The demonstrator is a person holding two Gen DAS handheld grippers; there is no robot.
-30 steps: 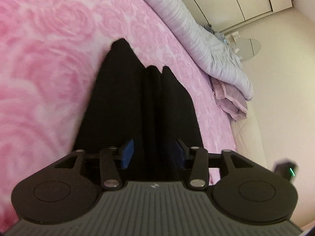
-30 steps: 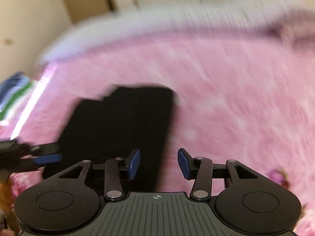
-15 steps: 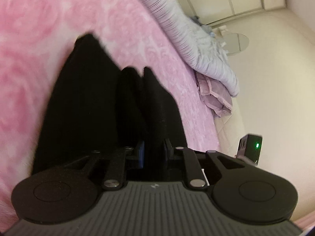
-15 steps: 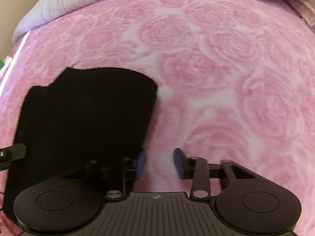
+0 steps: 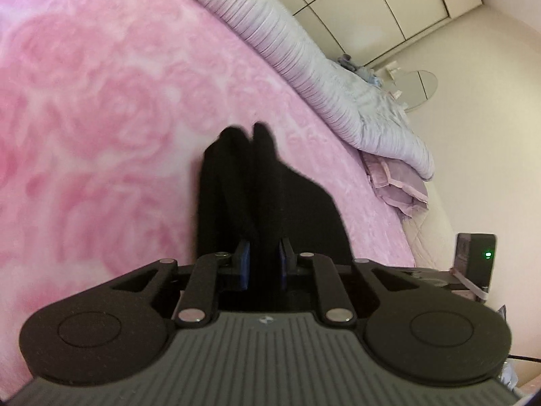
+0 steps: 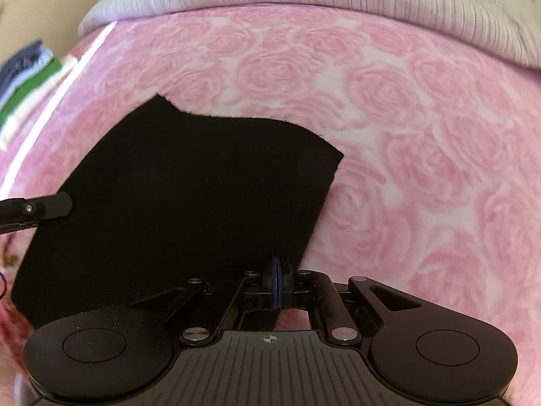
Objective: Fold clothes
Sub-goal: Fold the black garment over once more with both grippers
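Note:
A black garment lies on the pink rose-patterned blanket. My right gripper is at the garment's near right corner; its jaws close to a pinch, blue pads pressed together on the edge of the cloth. In the left wrist view the same black garment rises in folds from my left gripper, which is shut on a bunch of it. The right wrist view shows the left gripper's fingertips at the garment's left edge.
A striped lilac duvet is bunched along the far side of the bed, with a crumpled lilac cloth beside it. Folded clothes lie off the bed's left corner. A black device with a green light stands by the bed edge.
Both grippers went from open to shut on the black garment. The left one has lifted and bunched its end. The right one moved left onto the garment's right corner.

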